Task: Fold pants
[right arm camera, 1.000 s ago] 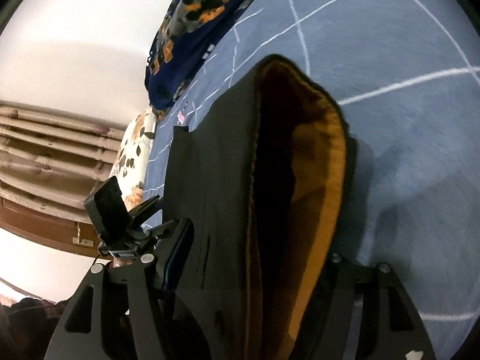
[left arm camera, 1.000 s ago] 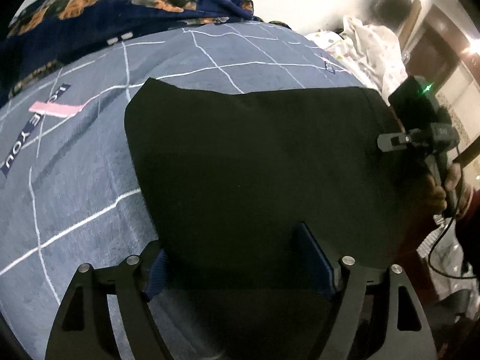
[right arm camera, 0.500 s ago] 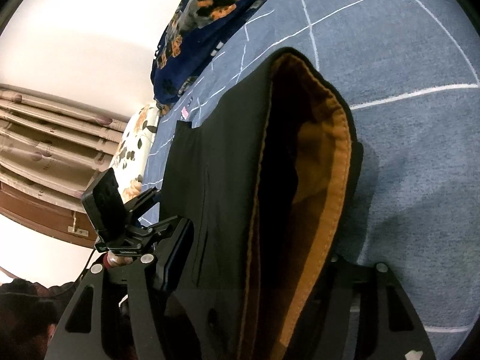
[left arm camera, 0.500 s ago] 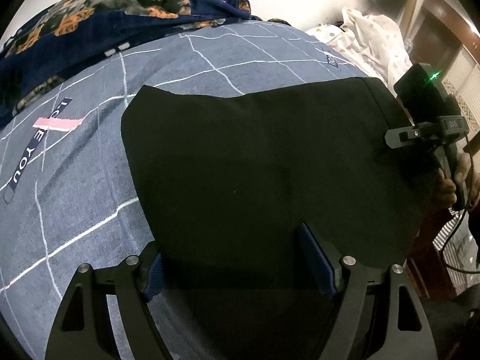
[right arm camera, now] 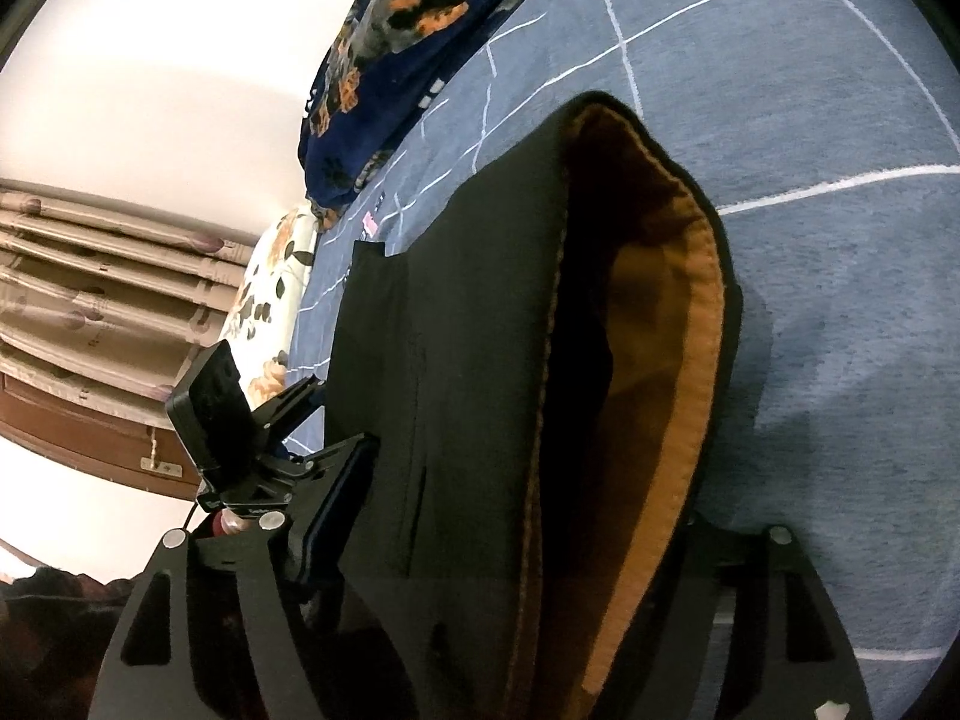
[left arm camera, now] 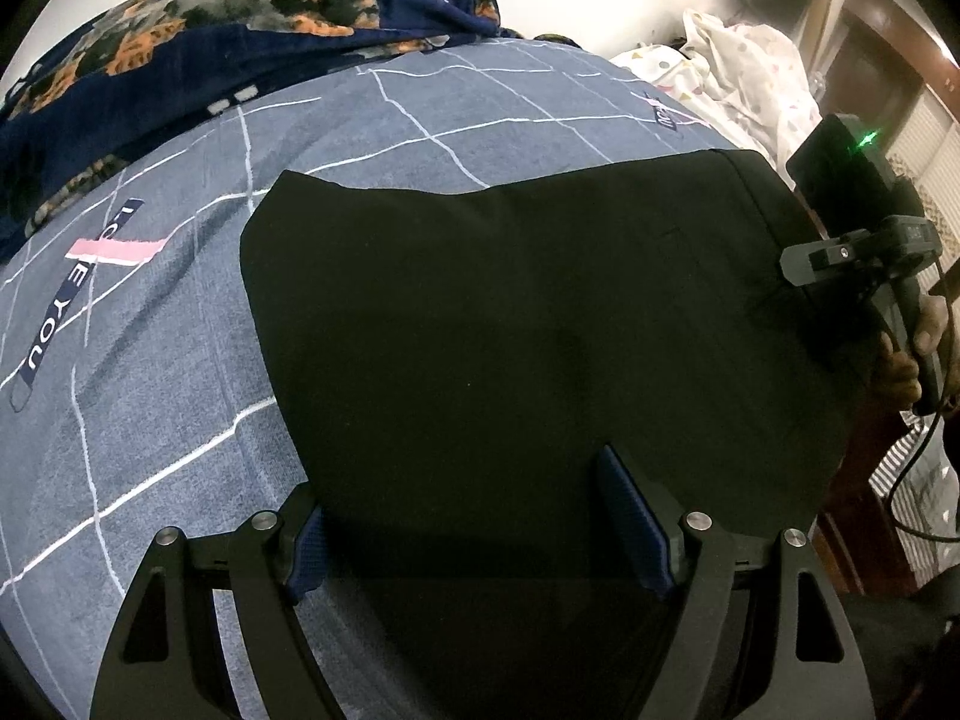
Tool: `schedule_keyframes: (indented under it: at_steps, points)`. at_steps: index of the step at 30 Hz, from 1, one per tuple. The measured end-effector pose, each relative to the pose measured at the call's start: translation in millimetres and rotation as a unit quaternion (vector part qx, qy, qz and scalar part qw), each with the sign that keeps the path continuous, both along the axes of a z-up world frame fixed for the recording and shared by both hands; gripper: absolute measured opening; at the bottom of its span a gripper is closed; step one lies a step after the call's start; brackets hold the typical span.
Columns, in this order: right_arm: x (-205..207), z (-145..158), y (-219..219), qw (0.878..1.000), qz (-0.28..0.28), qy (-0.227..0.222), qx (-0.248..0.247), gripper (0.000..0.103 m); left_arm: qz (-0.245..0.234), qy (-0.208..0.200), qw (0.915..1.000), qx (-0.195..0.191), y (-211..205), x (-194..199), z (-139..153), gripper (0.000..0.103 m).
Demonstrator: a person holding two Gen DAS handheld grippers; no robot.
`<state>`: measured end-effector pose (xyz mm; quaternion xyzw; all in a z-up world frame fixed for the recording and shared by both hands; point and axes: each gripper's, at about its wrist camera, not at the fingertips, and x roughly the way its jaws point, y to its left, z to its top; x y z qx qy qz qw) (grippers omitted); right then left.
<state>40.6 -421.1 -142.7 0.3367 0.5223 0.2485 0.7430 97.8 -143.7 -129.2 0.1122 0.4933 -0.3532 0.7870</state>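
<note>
Black pants (left arm camera: pixel 540 324) lie folded on the grey-blue checked bed sheet (left arm camera: pixel 150 360). My left gripper (left arm camera: pixel 480 516) stands open over their near edge, one blue-padded finger on each side of the cloth. In the right wrist view the pants (right arm camera: pixel 456 390) show an orange lining (right arm camera: pixel 672 360) at the waistband opening. My right gripper (right arm camera: pixel 516 552) is open with the waistband end between its fingers; its right finger is hidden by cloth. The other hand-held gripper (left arm camera: pixel 864 240) shows at the right in the left view.
A navy floral blanket (left arm camera: pixel 210 42) is heaped at the far side of the bed. White dotted bedding (left arm camera: pixel 750 66) lies at the far right. A floral pillow (right arm camera: pixel 270 300) and wooden furniture (right arm camera: pixel 90 276) stand past the bed's left edge.
Both grippers have drawn back slightly from the pants, so more of the sheet and blanket shows. The pants stay flat where they were.
</note>
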Motion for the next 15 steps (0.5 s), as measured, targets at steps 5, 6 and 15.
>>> schedule_keyframes:
  at_steps: [5,6,15]
  points:
    - [-5.3,2.0,3.6,1.000,0.000,-0.018,-0.018,0.069,-0.003,0.002,1.0000,-0.001,0.8,0.4,-0.4,0.078]
    - [-6.0,2.0,3.6,1.000,-0.002,-0.020,-0.021,0.067,-0.004,0.005,1.0000,-0.002,1.2,1.0,-0.3,0.078]
    - [-14.3,-6.9,-8.8,0.999,-0.031,-0.023,-0.016,0.039,-0.012,0.063,0.9961,-0.062,11.2,11.9,4.8,0.077]
